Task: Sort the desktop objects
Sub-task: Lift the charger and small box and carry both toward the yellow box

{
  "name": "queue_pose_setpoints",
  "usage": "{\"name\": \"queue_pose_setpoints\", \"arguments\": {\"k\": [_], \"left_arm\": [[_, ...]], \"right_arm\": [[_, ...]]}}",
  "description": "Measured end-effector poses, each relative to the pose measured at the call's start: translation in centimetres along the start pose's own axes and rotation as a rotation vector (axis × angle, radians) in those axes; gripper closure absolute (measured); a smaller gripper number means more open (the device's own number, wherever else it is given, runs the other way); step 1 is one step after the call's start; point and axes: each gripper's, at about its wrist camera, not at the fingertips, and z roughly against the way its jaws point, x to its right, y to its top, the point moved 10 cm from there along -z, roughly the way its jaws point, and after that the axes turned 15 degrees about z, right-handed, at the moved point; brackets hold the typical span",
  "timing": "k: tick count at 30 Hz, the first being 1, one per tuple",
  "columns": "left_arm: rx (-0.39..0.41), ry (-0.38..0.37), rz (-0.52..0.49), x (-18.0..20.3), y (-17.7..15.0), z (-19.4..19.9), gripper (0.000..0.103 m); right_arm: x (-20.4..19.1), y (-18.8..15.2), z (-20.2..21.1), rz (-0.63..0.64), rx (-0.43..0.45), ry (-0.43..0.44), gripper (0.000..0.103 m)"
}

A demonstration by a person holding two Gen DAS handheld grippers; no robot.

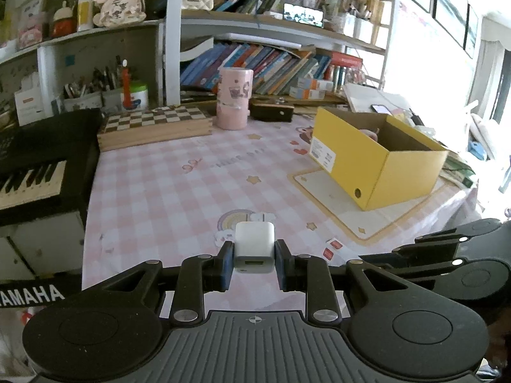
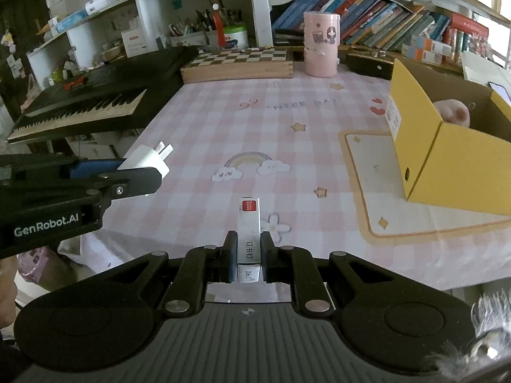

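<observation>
Left wrist view: left tool (image 1: pixel 254 257) is gripping a white charger (image 1: pixel 254 249), pads pressing its sides, above the checked worktop (image 1: pixel 191 191). Yellow box (image 1: pixel 380 162) is sitting at 2 o'clock.

Right wrist view: right tool (image 2: pixel 249 255) is clamping a narrow staple box (image 2: pixel 249 229), jaws nearly closed. Left tool is showing at 9 o'clock, charger prongs pointing out. Yellow box at 3 o'clock.

Both wrist cameras look forward and down over the tabletop (image 1: pixel 179 185) from its near edge; both show the yellow box (image 2: pixel 447 159) and bookshelf (image 1: pixel 271 63).
</observation>
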Motion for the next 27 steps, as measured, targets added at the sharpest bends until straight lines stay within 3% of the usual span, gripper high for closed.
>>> {"name": "queue_pose_setpoints", "arguments": {"k": [15, 27], "left_arm": [[-0.052, -0.112, -0.095, 3.5, -2.8, 1.0, 0.078], [-0.092, -0.239, -0.212, 8.8, -4.3, 0.4, 0.078]], "right_arm": [[0.2, -4.2, 3.0, -0.111, -0.024, -0.082, 0.090], [3.2, -8.1, 6.3, -0.243, -0.034, -0.196, 0.090]]}}
